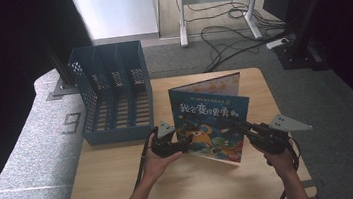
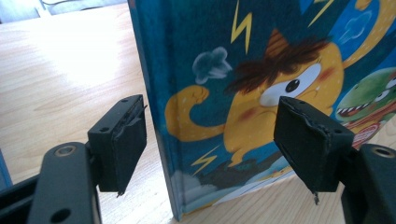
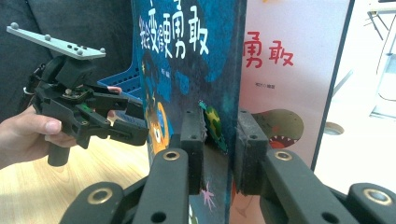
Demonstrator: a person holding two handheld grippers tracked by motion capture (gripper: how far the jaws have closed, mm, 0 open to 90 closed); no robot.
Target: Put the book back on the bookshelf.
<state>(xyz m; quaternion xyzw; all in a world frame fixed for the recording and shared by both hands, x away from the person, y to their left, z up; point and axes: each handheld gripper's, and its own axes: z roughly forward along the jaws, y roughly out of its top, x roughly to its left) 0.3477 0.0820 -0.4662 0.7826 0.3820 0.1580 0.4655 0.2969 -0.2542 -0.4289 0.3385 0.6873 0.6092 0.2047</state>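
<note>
A: Near edge of the table point(image 1: 124, 186): the right gripper point(image 1: 246, 128) was clenched on the front cover of the picture book point(image 1: 212, 120), pads pressing it from both sides. The left gripper point(image 1: 180, 147) stood released; its jaws straddled the spine edge without touching it.

B: Where did the book stand?

A: Upright on its bottom edge at mid-table, covers splayed in a V, right of the blue file rack point(image 1: 113, 94).

B: Risk from here?

A: Judged only: one pinch on a thin cover carried all the steadying. Should the right hand twist or lift, the cover could bend or slip from the pads and the book would topple flat. Should the left jaws close off-centre, they might push the spine rather than catch it and skate the book across the wood.

B: Appearance?

A: Thin hardback. Deep blue cover, white characters across the top, an orange cartoon creature with brown hair, yellow lightning bolts, a green toothy figure at right. Glossy, so likely slick.
</note>
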